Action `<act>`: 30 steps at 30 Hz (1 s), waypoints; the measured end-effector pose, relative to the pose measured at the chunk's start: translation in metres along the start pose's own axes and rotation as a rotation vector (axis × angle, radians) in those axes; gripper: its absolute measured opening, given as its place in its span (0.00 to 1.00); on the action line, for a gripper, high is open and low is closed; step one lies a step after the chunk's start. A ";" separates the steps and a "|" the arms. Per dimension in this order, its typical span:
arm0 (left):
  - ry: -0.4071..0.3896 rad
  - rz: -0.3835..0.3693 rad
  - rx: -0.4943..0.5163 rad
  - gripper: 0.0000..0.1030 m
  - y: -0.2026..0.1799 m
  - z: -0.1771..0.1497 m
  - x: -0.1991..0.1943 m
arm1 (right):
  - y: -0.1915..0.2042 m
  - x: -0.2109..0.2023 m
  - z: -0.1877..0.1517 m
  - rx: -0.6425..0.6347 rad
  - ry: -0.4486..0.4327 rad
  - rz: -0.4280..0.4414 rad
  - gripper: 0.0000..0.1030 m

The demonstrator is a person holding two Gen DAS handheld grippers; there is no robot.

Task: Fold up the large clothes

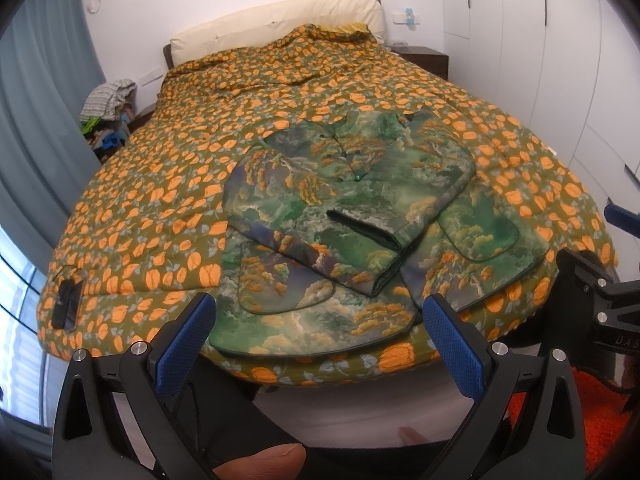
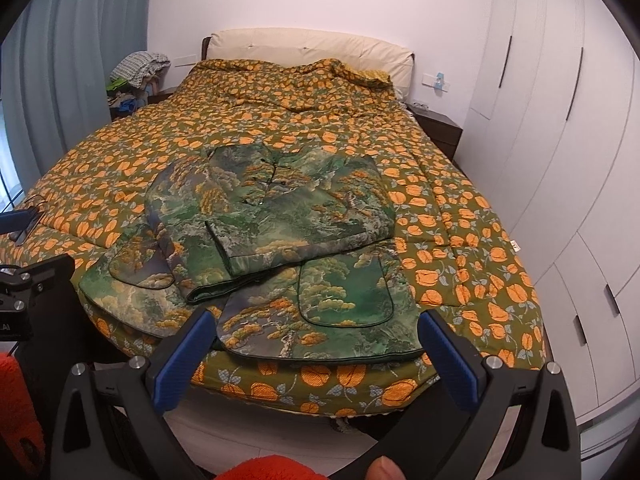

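A wide bed (image 2: 460, 216) fills most of both views, covered by an olive quilt (image 1: 168, 184) printed with orange fruit, its cream headboard (image 2: 312, 46) against the far wall. White wardrobe doors (image 2: 568, 128) run down the right of the frame and a grey-blue curtain (image 1: 44, 92) hangs at the left.

On the near part of the bed, in the centre of each view, lies a green padded jacket (image 2: 288, 216) with a landscape print of trees and clouds. Both sleeves are folded in across the chest, one cuff overlapping the other, and the lower hem with its two rounded patch pockets reaches the bed's front edge. Frog buttons run down the collar opening.

A heap of clothes (image 1: 108, 100) sits on a dark bedside stand at the upper left. A black phone (image 1: 66, 304) rests on the quilt's near left corner.

The left gripper (image 1: 320, 322) is spread wide and holds nothing, hanging just short of the hem. The right gripper (image 2: 316, 340) is likewise wide apart and empty.
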State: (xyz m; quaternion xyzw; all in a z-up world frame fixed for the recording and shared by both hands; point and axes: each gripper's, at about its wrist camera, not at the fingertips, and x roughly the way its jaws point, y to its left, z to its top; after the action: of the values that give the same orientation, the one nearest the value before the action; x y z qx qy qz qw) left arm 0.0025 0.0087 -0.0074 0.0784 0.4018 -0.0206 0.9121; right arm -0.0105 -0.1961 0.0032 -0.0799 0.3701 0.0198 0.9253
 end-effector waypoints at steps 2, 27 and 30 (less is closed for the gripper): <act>-0.025 -0.004 -0.002 1.00 0.007 0.002 -0.002 | 0.000 0.001 0.004 -0.008 0.012 -0.019 1.00; -0.134 0.070 0.013 1.00 0.006 0.042 -0.015 | -0.008 0.003 0.048 -0.065 -0.017 -0.003 1.00; -0.121 0.088 0.031 1.00 0.000 0.042 -0.013 | -0.004 0.006 0.043 -0.055 -0.007 -0.001 1.00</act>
State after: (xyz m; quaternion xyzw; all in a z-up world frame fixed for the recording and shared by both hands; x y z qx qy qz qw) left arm 0.0245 0.0020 0.0297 0.1085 0.3417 0.0084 0.9335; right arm 0.0232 -0.1936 0.0305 -0.1052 0.3660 0.0298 0.9242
